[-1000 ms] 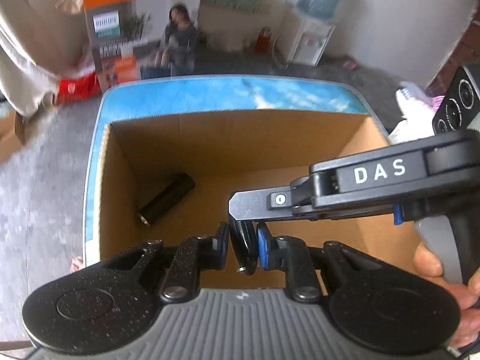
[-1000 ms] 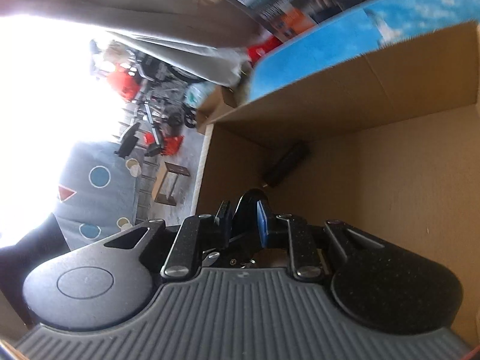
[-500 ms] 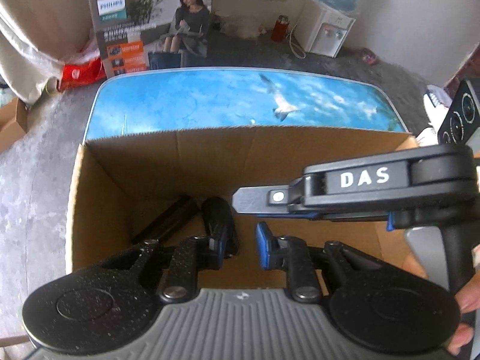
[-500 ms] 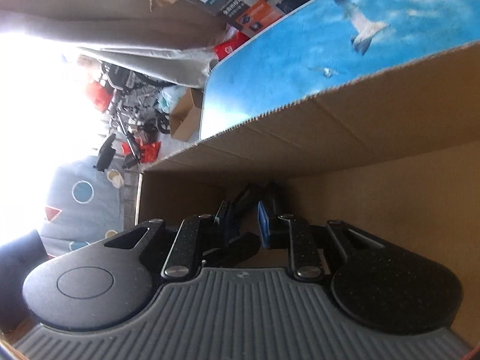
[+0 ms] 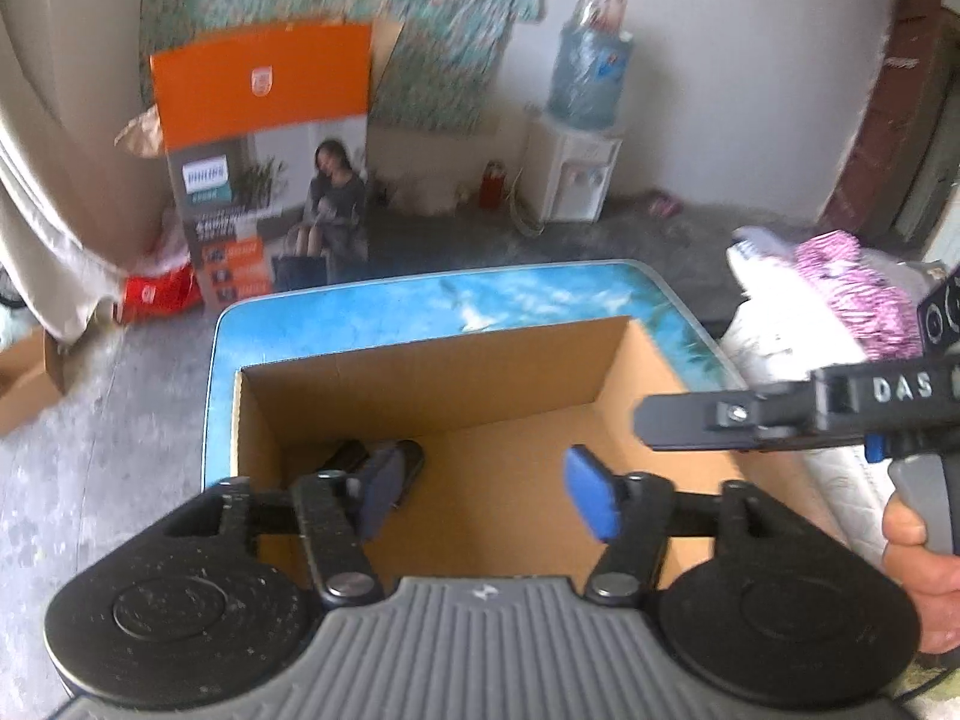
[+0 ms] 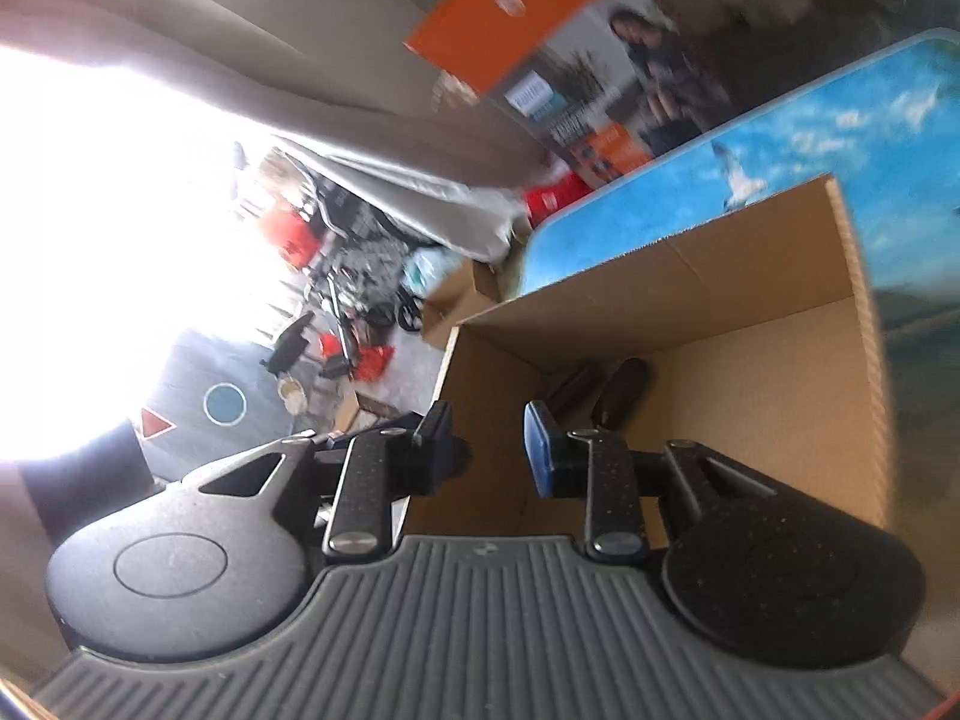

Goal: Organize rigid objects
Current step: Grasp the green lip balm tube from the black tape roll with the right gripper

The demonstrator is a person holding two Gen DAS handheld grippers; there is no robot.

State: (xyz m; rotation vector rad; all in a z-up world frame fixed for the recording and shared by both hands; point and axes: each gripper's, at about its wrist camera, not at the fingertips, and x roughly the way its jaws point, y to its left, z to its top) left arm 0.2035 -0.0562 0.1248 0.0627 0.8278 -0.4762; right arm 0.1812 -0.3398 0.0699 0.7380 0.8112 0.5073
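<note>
**Drop done, both jaws clear of box**

Left gripper point(image 5: 483, 495): jaws just opened wide, nothing between. Right gripper point(image 6: 489, 441): jaws just parted, also bare. Two dark cylinders point(image 5: 396, 465) lying side by side on the floor of the cardboard box point(image 5: 480, 372), lower-left corner in left view, center in right view point(image 6: 621, 390). Box on blue surface point(image 5: 540, 306). Next, probably: lift straight out, avoid box walls, fetch next item.

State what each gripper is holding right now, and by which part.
Nothing is held. The left gripper and right gripper have just been opening, with nothing between their jaws; two dark cylinders lie in the cardboard box.
</note>
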